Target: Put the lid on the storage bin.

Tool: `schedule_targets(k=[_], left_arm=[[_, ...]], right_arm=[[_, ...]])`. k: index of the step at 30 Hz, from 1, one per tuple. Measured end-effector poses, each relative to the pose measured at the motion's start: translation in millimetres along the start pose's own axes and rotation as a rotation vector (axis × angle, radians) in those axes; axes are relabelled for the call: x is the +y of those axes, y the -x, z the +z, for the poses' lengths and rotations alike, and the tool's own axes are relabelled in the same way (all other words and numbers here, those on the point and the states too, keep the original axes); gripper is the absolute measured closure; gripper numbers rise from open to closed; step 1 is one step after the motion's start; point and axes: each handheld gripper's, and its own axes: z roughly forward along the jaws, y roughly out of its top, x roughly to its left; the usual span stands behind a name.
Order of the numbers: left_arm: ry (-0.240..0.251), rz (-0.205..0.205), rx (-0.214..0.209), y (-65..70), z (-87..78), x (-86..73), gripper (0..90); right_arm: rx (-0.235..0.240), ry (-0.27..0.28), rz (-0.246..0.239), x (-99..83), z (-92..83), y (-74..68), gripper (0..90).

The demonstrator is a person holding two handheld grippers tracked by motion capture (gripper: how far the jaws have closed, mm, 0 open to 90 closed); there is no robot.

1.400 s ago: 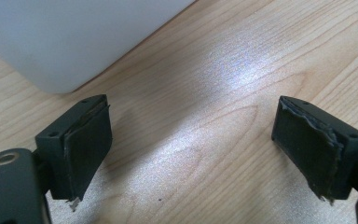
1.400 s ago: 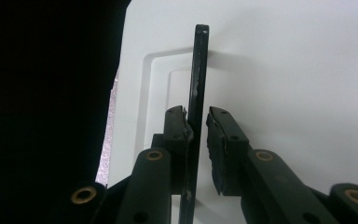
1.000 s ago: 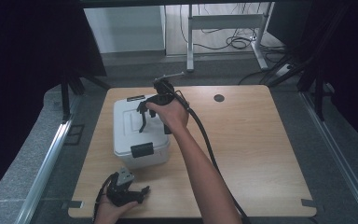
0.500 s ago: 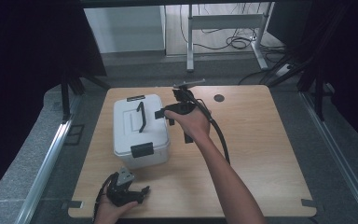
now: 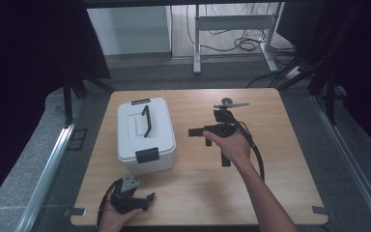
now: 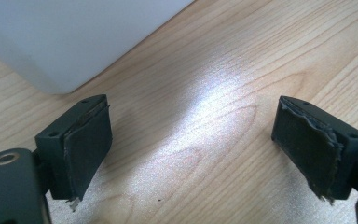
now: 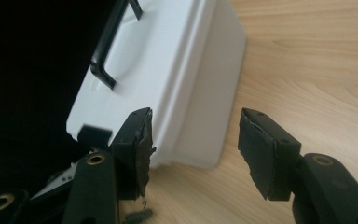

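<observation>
The white storage box [image 5: 146,136] sits on the left half of the wooden table [image 5: 280,193], lid closed, its black handle [image 5: 146,121] standing up along the top and a black latch [image 5: 146,155] on the near face at about six o'clock. The right gripper [image 5: 200,132] hovers at roughly three o'clock of the box, a little way off it, jaws pointing toward its side; in the right gripper view the two jaws stand apart with nothing between them, and the box's corner [image 7: 186,158] looms just beyond. The left gripper [image 5: 140,199] rests low at the near edge of the table, at about six o'clock of the box, and in the left gripper view its pads [image 6: 86,144] are spread wide over bare wood, the box wall [image 6: 74,42] just ahead. From where I stand, the work looks like getting a hold on the box, either at the handle or the latch. To do it well, I'd say the right hand should come in level and square to whichever part it means to take, jaws kept wide until they straddle it, then close gently. The left could brace the near wall so the light plastic body doesn't skid across the smooth top.
</observation>
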Motion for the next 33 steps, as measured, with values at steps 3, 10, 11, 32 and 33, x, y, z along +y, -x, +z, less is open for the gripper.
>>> schedule_targets(k=[3,10,11,32,33], left_arm=[[0.000,0.000,0.001,0.1,0.0,-0.1,11.9],[0.000,-0.001,0.000,0.1,0.0,-0.1,11.9],[-0.001,-0.001,0.000,0.1,-0.1,-0.1,11.9],[-0.003,0.000,-0.003,-0.7,1.0,1.0,11.3],[-0.004,0.001,-0.004,-0.8,1.1,1.2,11.2]], right_arm=[[0.013,0.020,0.007,-16.8,-13.3,14.2,43.4],[0.016,0.042,0.025,-53.3,-39.3,43.8,42.0],[0.016,0.044,0.027,-58.5,-42.0,47.8,42.0],[0.015,0.031,0.061,-104.4,-50.5,82.6,41.1],[0.017,0.033,0.063,-104.6,-50.5,82.9,41.0]])
